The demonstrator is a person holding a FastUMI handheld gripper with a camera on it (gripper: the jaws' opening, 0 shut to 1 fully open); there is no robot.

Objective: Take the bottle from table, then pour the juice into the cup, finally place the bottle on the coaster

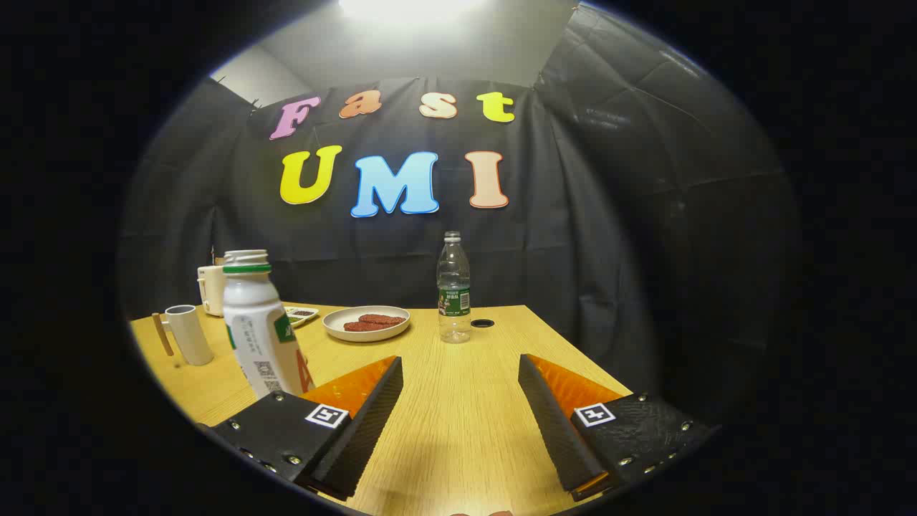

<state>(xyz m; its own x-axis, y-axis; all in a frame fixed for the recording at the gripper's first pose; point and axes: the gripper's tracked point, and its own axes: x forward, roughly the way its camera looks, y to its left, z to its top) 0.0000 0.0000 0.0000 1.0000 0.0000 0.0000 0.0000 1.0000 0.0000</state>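
We hold the gripper (458,390) low over the wooden table (458,430), its two fingers spread wide with bare tabletop between them — nothing pinched, nothing touching either pad. The task's bottle (259,331), a white one with a green band under its open neck and a printed label, stands upright on the table just outside the left finger (358,423), close beside it and slightly ahead; its base is hidden behind that finger's housing, so we cannot tell whether the two touch. Further out to the left of that bottle stands a pale cup (189,334) with a wooden handle on its left side, upright and apart from the bottle. Beyond the cup, against the dark cloth wall, we note a cream-coloured appliance (211,289) — too small to name with any certainty. Ahead of the left finger, well beyond its tip, a shallow plate (366,323) carries two reddish pieces of food, and a small tray (301,314) lies just left of it. Straight ahead between the fingers, farther along the table, a clear plastic bottle (453,288) with a green label stands upright, appearing almost empty. Just right of it a small dark round coaster (482,323) lies flat on the table.
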